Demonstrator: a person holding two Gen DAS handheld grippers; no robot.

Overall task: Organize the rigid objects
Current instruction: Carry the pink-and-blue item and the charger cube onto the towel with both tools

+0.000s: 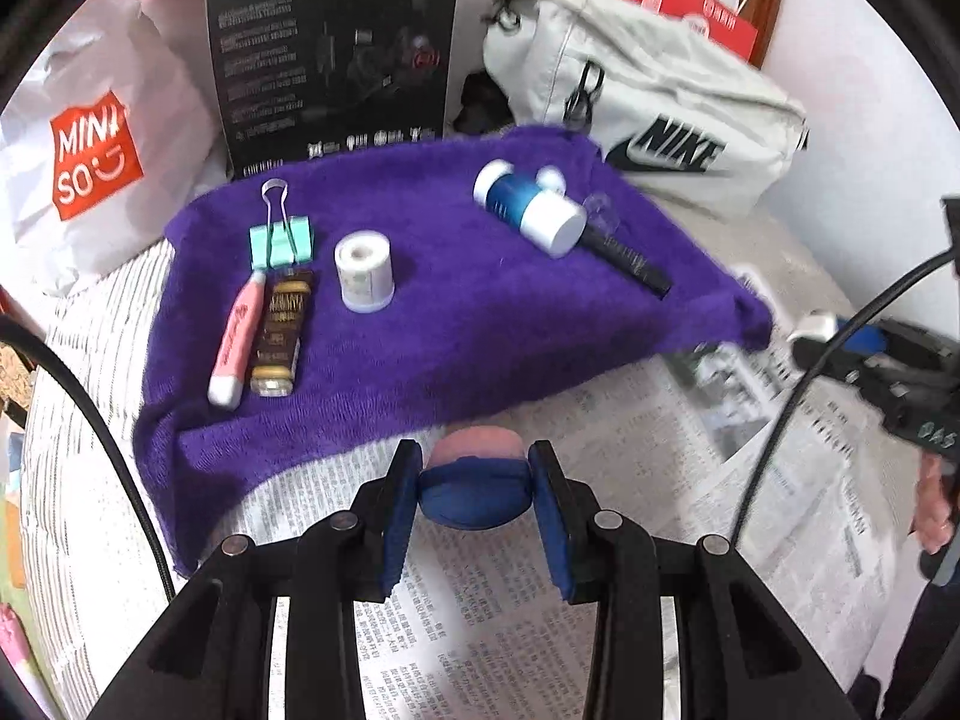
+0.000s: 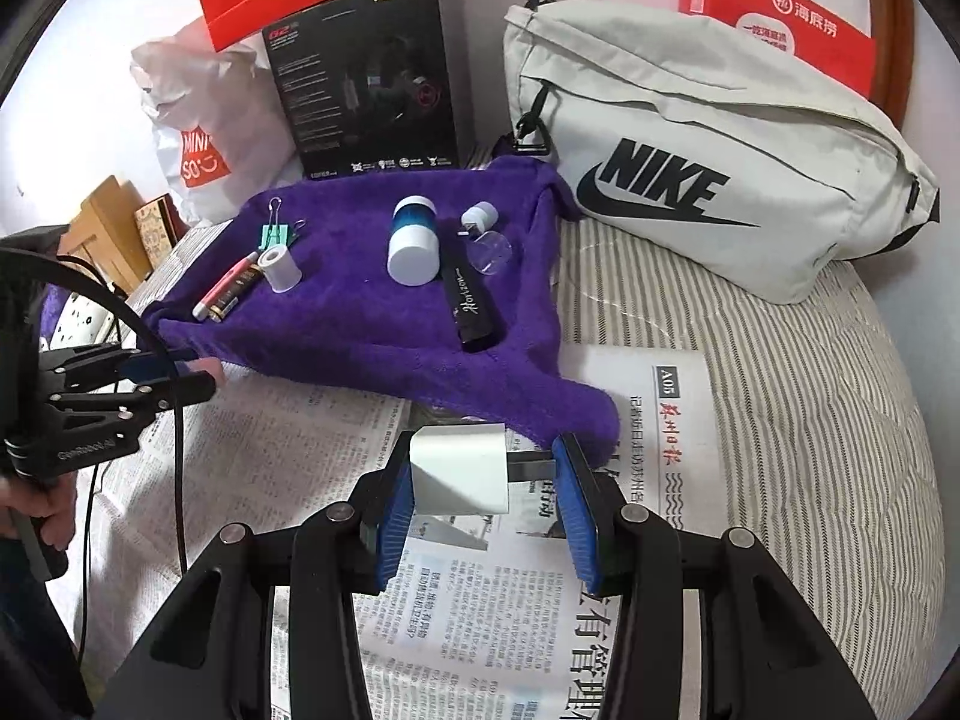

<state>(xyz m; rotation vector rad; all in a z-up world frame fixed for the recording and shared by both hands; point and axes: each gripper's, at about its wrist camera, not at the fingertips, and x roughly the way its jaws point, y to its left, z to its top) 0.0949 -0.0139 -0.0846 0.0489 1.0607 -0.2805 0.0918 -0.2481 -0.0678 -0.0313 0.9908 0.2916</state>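
Observation:
A purple towel [image 1: 456, 324] [image 2: 384, 324] lies on newspaper. On it are a mint binder clip [image 1: 282, 240], a pink tube [image 1: 235, 339], a brown-gold tube [image 1: 279, 333], a white tape roll [image 1: 364, 273], a blue-and-white bottle [image 1: 531, 204] [image 2: 413, 243] and a black tube [image 1: 630, 255] [image 2: 474, 306]. My left gripper [image 1: 475, 471] [image 2: 207, 373] hovers at the towel's near edge, shut on a round blue-and-pink pad [image 1: 474, 492]. Near the towel's right corner my right gripper [image 2: 486, 474] [image 1: 840, 342] is shut on a white plug adapter [image 2: 459, 471], whose dark prong meets the right pad.
Behind the towel stand a black headset box [image 2: 372, 78], a white Miniso bag [image 1: 90, 162], a pale Nike bag [image 2: 708, 168] and red boxes [image 2: 780, 18]. Newspaper [image 2: 492, 612] covers striped bedding [image 2: 810, 420]. Black cables [image 1: 774, 438] hang near both grippers. A hand [image 2: 42, 516] holds the left tool.

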